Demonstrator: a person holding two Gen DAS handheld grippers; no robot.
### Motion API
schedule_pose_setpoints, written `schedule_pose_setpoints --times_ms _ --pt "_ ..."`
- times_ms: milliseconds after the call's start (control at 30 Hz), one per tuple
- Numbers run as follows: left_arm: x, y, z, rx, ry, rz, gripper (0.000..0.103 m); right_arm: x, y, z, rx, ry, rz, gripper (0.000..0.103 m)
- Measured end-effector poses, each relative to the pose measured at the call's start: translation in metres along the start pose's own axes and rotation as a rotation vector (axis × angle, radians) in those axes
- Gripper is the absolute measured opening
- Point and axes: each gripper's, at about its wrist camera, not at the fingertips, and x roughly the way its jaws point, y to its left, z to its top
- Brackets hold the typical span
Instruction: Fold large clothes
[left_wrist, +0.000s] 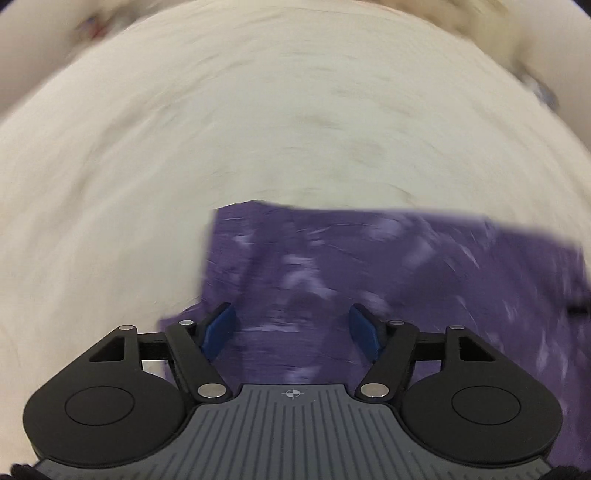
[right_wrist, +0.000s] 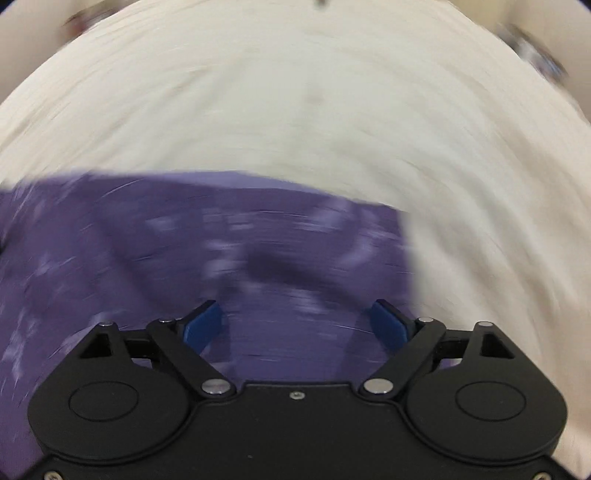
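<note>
A purple garment with pale speckles (left_wrist: 369, 266) lies flat on a cream cloth-covered surface (left_wrist: 258, 110). In the left wrist view its left edge and far edge show, and my left gripper (left_wrist: 291, 325) hangs over that corner with its blue pads (left_wrist: 219, 328) apart and nothing between them. In the right wrist view the same purple garment (right_wrist: 184, 258) shows its right edge and far edge. My right gripper (right_wrist: 299, 321) hangs over it with its blue pads (right_wrist: 389, 325) wide apart and nothing between them. Both views are blurred by motion.
The cream surface (right_wrist: 295, 110) stretches far beyond the garment on every visible side. Small blurred dark objects sit near its far edge at the upper right (right_wrist: 535, 51) and upper left (left_wrist: 92, 26).
</note>
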Motion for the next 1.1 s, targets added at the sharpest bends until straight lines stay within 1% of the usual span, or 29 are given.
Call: schedule_pose_setpoints --times_ms 33,67,133,233,267,300,367,433,533,600,700,800,900,967,1100 --pt "0.003 0.013 -0.001 -0.058 0.016 0.029 0.077 0.0 -0.009 -0.001 0.035 0.007 0.002 0.09" --pt "0.006 0.023 -0.001 -0.09 0.03 0.02 0.08 0.0 -0.014 -0.002 0.057 0.014 0.005 0.094" --pt "0.007 0.034 0.001 -0.107 0.049 -0.03 0.08 0.0 -0.022 -0.003 0.079 0.026 0.016 0.095" --pt "-0.004 0.038 0.007 -0.094 0.061 -0.066 0.079 -0.01 -0.029 -0.004 0.118 0.012 0.045 0.095" --pt "-0.01 0.041 0.005 -0.106 0.058 -0.093 0.079 -0.016 -0.035 -0.006 0.13 -0.001 0.057 0.095" --pt "-0.018 0.045 0.003 -0.126 0.051 -0.137 0.08 -0.024 -0.04 -0.009 0.148 -0.018 0.077 0.095" --pt "-0.033 0.055 -0.008 -0.174 0.043 -0.224 0.084 -0.043 -0.049 -0.019 0.197 -0.058 0.132 0.096" --pt "-0.046 0.065 -0.021 -0.209 0.05 -0.267 0.093 -0.06 -0.06 -0.035 0.244 -0.078 0.176 0.1" --pt "-0.06 0.073 -0.043 -0.242 0.08 -0.292 0.094 -0.077 -0.079 -0.064 0.316 -0.061 0.22 0.102" --pt "-0.067 0.079 -0.062 -0.277 0.111 -0.304 0.094 -0.084 -0.09 -0.085 0.369 -0.031 0.258 0.102" --pt "-0.069 0.084 -0.08 -0.325 0.158 -0.318 0.094 -0.087 -0.097 -0.115 0.426 0.018 0.309 0.102" --pt "-0.064 0.077 -0.094 -0.327 0.194 -0.33 0.096 -0.081 -0.101 -0.133 0.469 0.06 0.348 0.102" --pt "-0.05 0.072 -0.097 -0.32 0.228 -0.347 0.102 -0.063 -0.098 -0.139 0.52 0.089 0.381 0.103" --pt "-0.041 0.068 -0.095 -0.312 0.233 -0.357 0.103 -0.054 -0.095 -0.138 0.533 0.093 0.412 0.103" --pt "-0.023 0.062 -0.08 -0.296 0.238 -0.36 0.103 -0.036 -0.088 -0.121 0.548 0.09 0.463 0.103"
